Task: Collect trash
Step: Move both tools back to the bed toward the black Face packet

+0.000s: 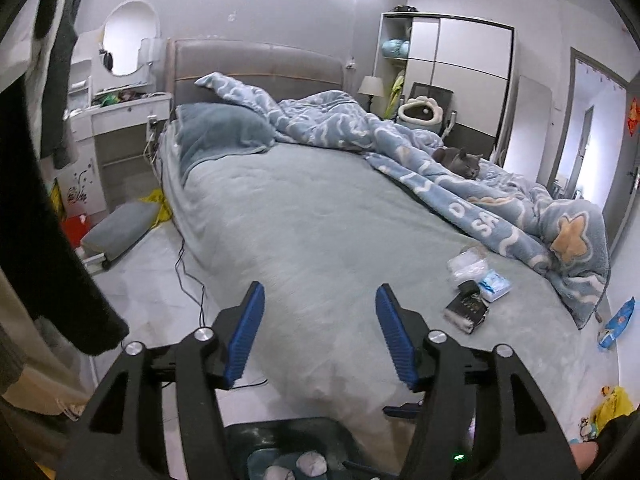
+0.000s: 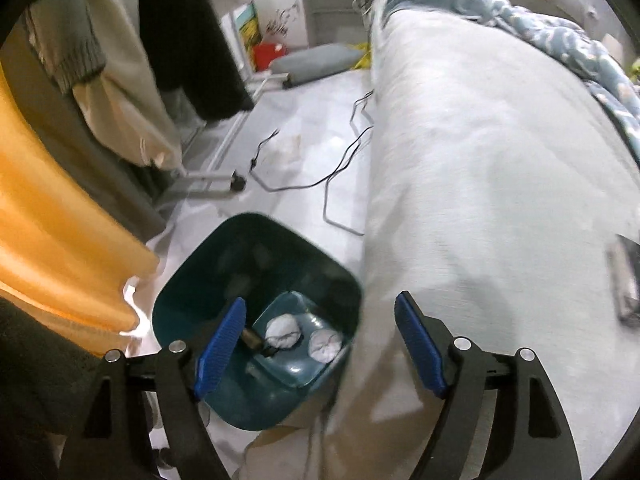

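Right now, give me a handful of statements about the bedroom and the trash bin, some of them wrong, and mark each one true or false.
1. Two crumpled white paper balls lie at the bottom of the teal bin. True.
2. The right gripper is clamped on a wrapper. False: its jaws stand open with nothing between them.
3. A grey cat lies on the blue blanket on the bed. True.
4. The bin stands on top of the bed. False: it stands on the floor beside the bed.
5. Wrappers and a small dark packet lie on the sheet near the blanket. True.
6. The left gripper holds a paper ball. False: it is open and empty.
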The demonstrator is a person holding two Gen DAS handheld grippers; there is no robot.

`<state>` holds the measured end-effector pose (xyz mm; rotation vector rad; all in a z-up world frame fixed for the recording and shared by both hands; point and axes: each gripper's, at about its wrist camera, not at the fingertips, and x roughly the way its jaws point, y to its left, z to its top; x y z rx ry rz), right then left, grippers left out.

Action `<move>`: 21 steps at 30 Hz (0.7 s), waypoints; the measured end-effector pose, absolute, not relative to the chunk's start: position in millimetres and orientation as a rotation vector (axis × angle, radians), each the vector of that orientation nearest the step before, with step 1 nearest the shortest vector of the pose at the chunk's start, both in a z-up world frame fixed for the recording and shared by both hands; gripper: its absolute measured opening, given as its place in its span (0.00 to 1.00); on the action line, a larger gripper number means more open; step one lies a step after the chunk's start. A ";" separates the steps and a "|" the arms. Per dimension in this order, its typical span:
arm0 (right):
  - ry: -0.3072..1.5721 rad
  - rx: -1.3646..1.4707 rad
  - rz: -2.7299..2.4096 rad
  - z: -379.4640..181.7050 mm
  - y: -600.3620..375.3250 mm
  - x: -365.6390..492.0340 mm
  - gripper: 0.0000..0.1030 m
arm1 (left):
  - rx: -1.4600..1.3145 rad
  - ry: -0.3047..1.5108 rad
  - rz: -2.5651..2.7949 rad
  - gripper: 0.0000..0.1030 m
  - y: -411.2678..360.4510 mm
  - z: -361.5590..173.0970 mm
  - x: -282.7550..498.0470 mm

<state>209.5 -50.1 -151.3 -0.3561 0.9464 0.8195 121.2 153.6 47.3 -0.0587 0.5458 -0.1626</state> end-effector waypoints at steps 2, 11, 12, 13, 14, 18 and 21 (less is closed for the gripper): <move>0.931 -0.343 0.796 -145.1 -63.9 213.7 0.76 | -0.052 0.547 -0.170 0.62 143.9 46.0 125.2; 0.830 -0.271 0.694 -111.5 -123.9 227.8 0.80 | -0.041 0.580 -0.223 0.74 109.3 34.6 143.8; 0.821 -0.263 0.682 -108.6 -129.3 230.3 0.81 | -0.038 0.581 -0.229 0.75 106.6 34.0 145.2; 0.812 -0.253 0.668 -105.7 -137.0 233.3 0.81 | -0.031 0.584 -0.240 0.77 102.4 32.9 147.4; 0.805 -0.244 0.656 -103.0 -144.3 235.8 0.82 | -0.026 0.586 -0.247 0.78 99.6 31.8 148.7; 0.779 -0.201 0.603 -93.3 -173.7 247.6 0.82 | -0.002 0.601 -0.281 0.83 86.1 23.0 157.8; 0.767 -0.160 0.568 -88.0 -195.3 256.3 0.82 | -0.003 0.613 -0.305 0.85 79.7 15.8 165.3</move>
